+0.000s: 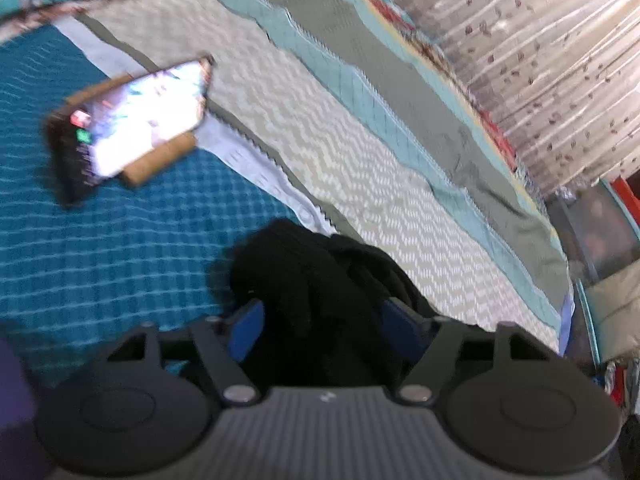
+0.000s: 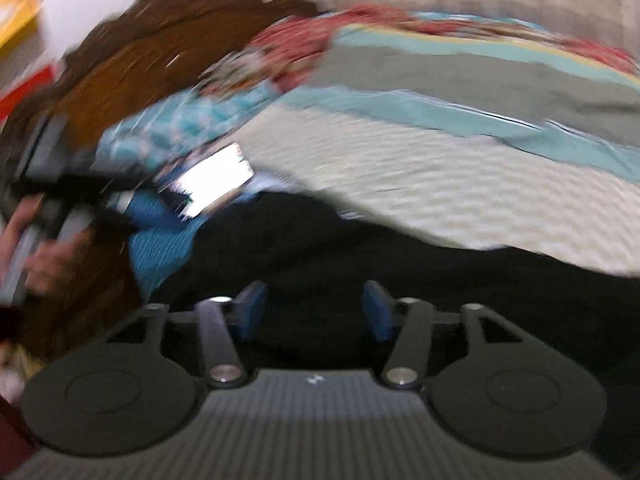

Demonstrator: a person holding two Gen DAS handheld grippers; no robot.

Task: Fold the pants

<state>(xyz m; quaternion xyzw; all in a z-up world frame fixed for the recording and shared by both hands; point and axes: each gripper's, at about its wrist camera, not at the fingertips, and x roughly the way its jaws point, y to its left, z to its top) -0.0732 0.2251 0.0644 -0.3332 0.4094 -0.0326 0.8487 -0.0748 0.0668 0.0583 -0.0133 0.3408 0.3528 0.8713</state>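
The black pants (image 1: 312, 272) lie bunched on the bed, at the seam between a teal cover and a cream zigzag cover. My left gripper (image 1: 324, 312) stands over them, jaws apart, and the bunched cloth rises between its blue pads (image 1: 248, 328) without a clear squeeze. In the blurred right wrist view the pants (image 2: 360, 248) spread as a wide dark band across the bed. My right gripper (image 2: 314, 304) hovers just above that band, open, with nothing pinched between its pads (image 2: 378, 316). A hand (image 2: 48, 256) at the left edge holds the other gripper.
A lit phone (image 1: 140, 120) leans on a brown support on the teal cover (image 1: 100, 260), left of the pants. The cream zigzag cover (image 1: 360, 168) and grey and teal strips run to the bed's right edge. A patterned curtain (image 1: 540, 60) hangs beyond. A brown headboard (image 2: 140, 48) stands behind.
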